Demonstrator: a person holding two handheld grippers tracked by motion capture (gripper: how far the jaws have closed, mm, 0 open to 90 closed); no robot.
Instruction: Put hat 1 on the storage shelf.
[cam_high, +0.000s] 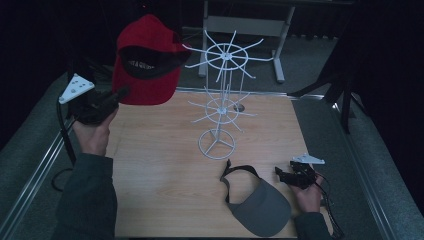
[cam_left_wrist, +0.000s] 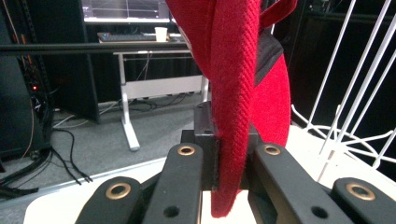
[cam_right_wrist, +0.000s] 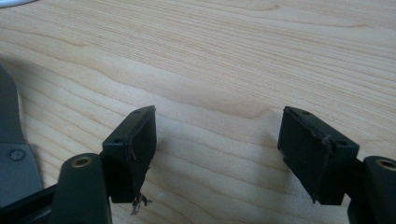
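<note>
Red cap (cam_high: 145, 62) hangs in the air above the far left corner of the tabletop (cam_high: 165, 160), pinched by its brim in the left claw (cam_high: 119, 95), which the person's left hand (cam_high: 94, 131) lifts clear of the wood. In the left gripper view the two black jaws clamp tight on the edge of the cap's brim (cam_left_wrist: 233, 116), the red twill running upright between the pads, with the crown rising above and beyond them. The cap's dark opening faces the white wire rack (cam_high: 222, 100), which stands just to its right at the middle of the tabletop; the cap's rim comes close to the tips of the rack's upper spokes, though whether they touch cannot be told. The right claw (cam_high: 286, 175) rests low at the near right of the tabletop in the person's right hand (cam_high: 307, 196), its jaws spread wide with nothing between them, bare wood showing in the gap in the right gripper view (cam_right_wrist: 217, 140). A grey visor (cam_high: 260, 205) lies flat just to the left of that claw, near it.
</note>
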